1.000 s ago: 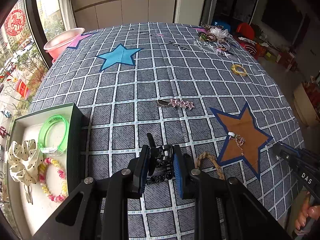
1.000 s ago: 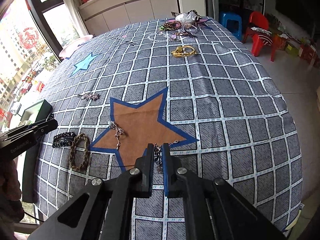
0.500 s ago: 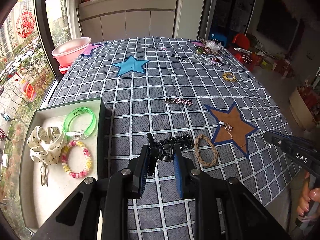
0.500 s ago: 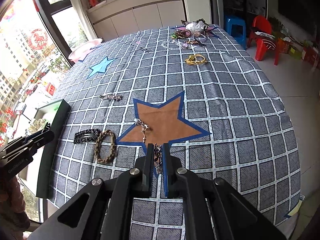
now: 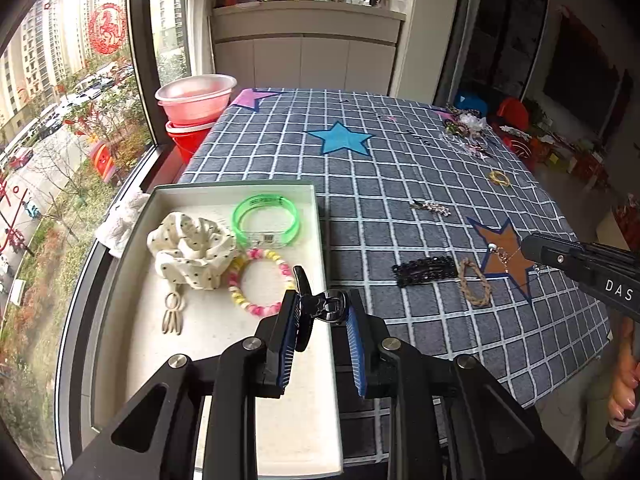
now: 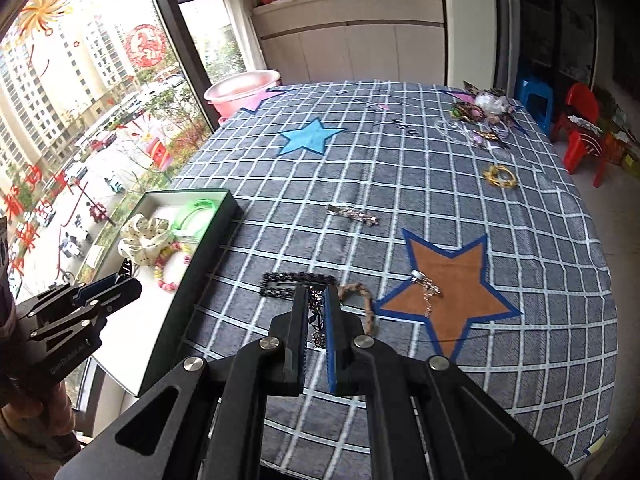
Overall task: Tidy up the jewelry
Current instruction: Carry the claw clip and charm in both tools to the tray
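While the left tool (image 5: 320, 322) hangs over the near right edge of the white-lined tray (image 5: 208, 360), its blue pads stand partly apart and pinch a black hair claw (image 5: 316, 308) between them. Inside the tray, at about 11 o'clock from the tool, lie a spotted cream scrunchie (image 5: 190, 250), a green bangle (image 5: 266, 220) and a pink-and-yellow bead bracelet (image 5: 256, 282). Out on the checked bench (image 5: 400, 184), toward 2 o'clock, a black chain piece (image 5: 424, 270) sits just beside a braided rope bracelet (image 5: 474, 282), with the right tool's arm reaching in from 3 o'clock. From the right wrist view, the right tool (image 6: 316, 336) is nearly closed, gripping a dark beaded chain (image 6: 318, 320) that dangles between its pads. A silver chain (image 6: 426, 286) rests on the brown star (image 6: 448, 288) at 2 o'clock, a sparkly barrette (image 6: 354, 214) lies at 12 o'clock, and the tray is at 10 o'clock.
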`<state>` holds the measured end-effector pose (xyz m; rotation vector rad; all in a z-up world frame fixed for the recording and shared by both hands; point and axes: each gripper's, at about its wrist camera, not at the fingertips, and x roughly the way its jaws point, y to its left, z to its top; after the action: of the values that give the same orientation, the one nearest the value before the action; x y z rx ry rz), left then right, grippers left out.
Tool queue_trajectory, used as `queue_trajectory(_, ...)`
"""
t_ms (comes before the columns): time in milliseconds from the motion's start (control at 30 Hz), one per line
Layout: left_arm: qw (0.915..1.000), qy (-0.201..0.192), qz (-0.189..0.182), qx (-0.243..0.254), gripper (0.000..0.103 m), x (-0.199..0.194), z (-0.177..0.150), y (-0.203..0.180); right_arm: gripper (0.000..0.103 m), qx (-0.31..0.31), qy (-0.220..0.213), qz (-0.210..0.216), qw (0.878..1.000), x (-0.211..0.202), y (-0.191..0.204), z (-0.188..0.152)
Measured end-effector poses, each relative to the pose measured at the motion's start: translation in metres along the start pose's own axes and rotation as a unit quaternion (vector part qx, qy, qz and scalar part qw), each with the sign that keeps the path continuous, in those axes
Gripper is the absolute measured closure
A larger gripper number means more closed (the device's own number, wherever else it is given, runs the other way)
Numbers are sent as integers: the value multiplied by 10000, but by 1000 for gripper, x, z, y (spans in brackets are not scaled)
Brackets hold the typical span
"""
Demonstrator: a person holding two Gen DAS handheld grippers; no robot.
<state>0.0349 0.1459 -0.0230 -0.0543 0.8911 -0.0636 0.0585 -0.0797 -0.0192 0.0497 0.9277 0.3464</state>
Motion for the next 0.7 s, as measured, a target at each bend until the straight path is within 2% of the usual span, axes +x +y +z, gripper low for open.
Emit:
queue_trajectory(333,9982,69,328,-491,72,-1,-21,70,95,-617,156,580,9963,31,93,15)
queue_trajectory(700,9942,284,613,-834,72,21,-35,123,95,-837,576,935,9904,88,155,22)
